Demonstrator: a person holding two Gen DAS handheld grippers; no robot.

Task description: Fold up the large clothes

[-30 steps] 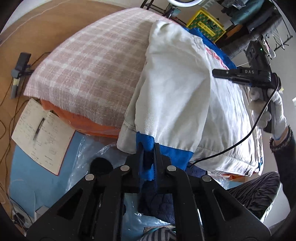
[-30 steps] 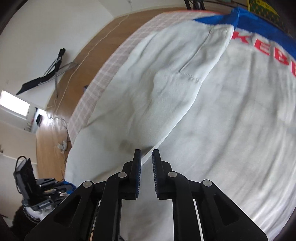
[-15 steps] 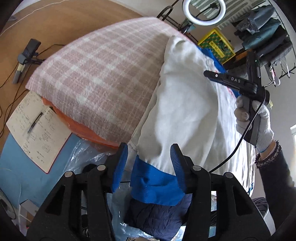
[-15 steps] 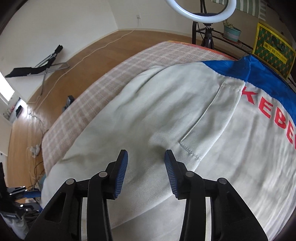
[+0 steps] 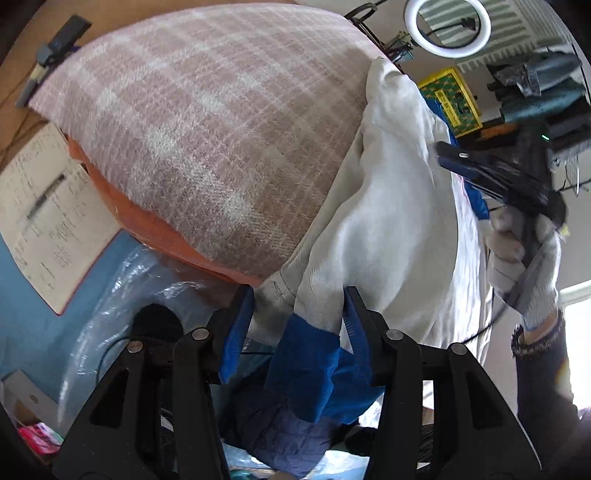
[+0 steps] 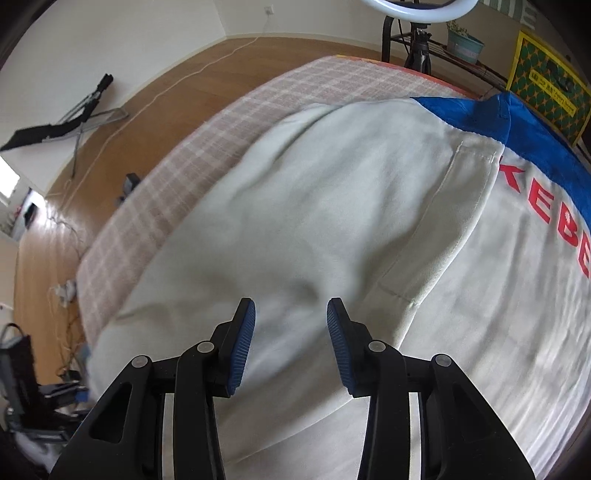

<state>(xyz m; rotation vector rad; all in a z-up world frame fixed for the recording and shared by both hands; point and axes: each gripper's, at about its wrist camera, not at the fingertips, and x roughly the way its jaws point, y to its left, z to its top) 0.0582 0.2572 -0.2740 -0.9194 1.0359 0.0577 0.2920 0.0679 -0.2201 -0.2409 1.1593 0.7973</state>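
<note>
Left wrist view, item: I log my left hand-held gripper point(image 5: 299, 314) half open astride the released blue cuff point(image 5: 306, 358) at six o'clock, right hand-held gripper point(image 6: 291, 325) likewise empty above the cream jacket point(image 6: 332, 206) on the bed point(image 5: 192, 122); sleeve folded, body folds remaining.

Pink-and-white checked blanket point(image 5: 207, 122) spread ahead of the left gripper, over an orange layer point(image 5: 155, 229). Notebook point(image 5: 48, 221) with pen point(image 5: 40, 199) lying to its left. Ring light point(image 5: 447, 27) and yellow crate point(image 5: 452, 99) far ahead, right. Clear plastic sheet point(image 5: 122, 291) below-left
</note>
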